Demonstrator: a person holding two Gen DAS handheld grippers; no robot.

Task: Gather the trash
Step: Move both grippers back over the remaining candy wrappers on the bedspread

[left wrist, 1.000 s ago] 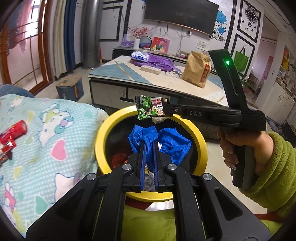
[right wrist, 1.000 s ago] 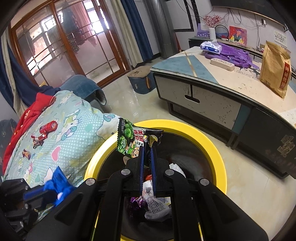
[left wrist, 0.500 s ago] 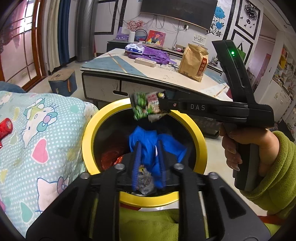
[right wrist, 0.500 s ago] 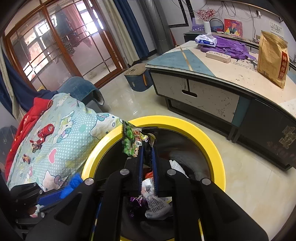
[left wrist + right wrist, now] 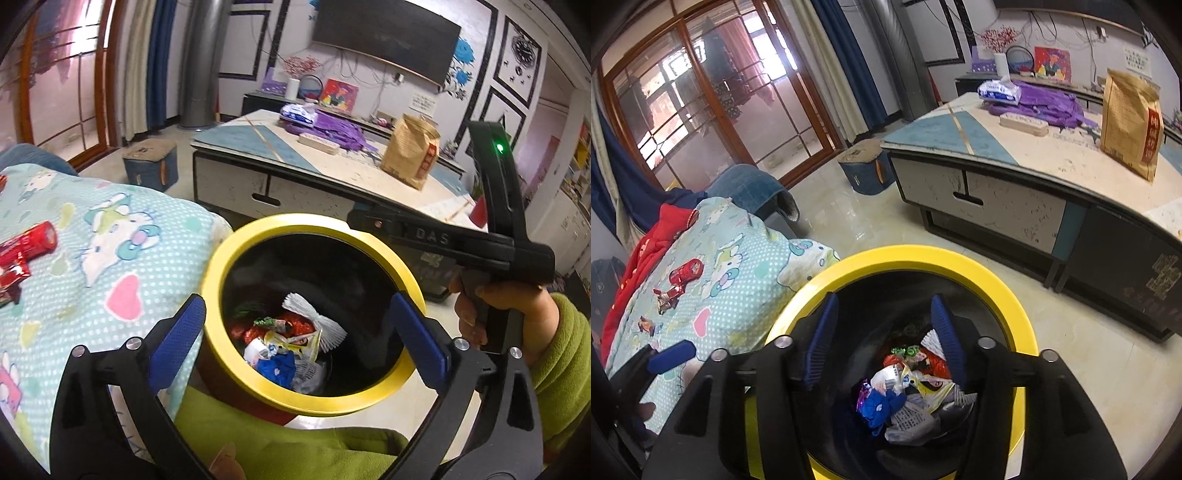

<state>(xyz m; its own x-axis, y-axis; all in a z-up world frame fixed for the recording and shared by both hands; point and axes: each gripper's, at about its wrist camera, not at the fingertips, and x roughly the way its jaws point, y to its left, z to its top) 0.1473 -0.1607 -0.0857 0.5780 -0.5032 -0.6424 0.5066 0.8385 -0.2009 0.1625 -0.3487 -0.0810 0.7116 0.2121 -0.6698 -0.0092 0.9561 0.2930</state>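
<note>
The trash [image 5: 291, 343] lies heaped at the bottom of the yellow-rimmed bin [image 5: 221, 258]: a blue wrapper [image 5: 879, 404], red and green packets and white paper. Both tools hang over the bin mouth. The left tool [image 5: 295, 334] has its jaws opening, spread wide with nothing between them. The right tool [image 5: 882, 341] is opening too, its jaws empty. At 9 o'clock from the bin a patterned blanket [image 5: 110, 236] carries a red wrapper [image 5: 33, 245]. At 12 o'clock stands a low worktop [image 5: 1015, 155] with a brown bag [image 5: 1130, 125].
</note>
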